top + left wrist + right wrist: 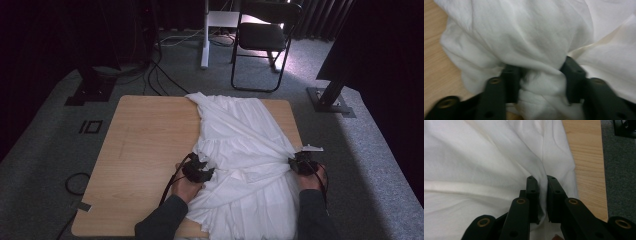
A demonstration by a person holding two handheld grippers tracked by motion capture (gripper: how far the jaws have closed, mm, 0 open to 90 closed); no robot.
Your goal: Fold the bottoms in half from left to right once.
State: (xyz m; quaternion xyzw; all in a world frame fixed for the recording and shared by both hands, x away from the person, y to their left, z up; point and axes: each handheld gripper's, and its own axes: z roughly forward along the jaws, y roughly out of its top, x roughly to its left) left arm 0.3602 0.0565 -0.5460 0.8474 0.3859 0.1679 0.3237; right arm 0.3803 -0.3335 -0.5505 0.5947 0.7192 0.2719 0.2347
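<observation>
The room is dark, with black curtains around and a grey carpet floor (45, 165). One black folding chair (262, 35) stands at 12 o'clock behind the counter, next to one white post (205, 35). Several black cables (160, 75) lie on the carpet at 11 o'clock, and one more cable makes a loop (75, 182) at 9 o'clock. One dark stand foot (330, 100) is at 2 o'clock.

The counter (145, 140) is one light wooden board. Its left half is bare. One white garment (240, 150), thin and wrinkled, lies over the right half, from the far edge at 12 o'clock down to the near edge at 6 o'clock, where it hangs over.

There are two grippers, each in one hand with a dark sleeve. The left gripper (539, 72) is at the left border of the garment, about 7 o'clock. Its jaws stand partly apart with a thick bunch of the white cloth between them, and the pads press on this bunch from both sides. The right gripper (542, 185) is at the right border, about 4 o'clock, near the counter edge. Its jaws are almost together, and a thin fold of the cloth is pinched between them.
</observation>
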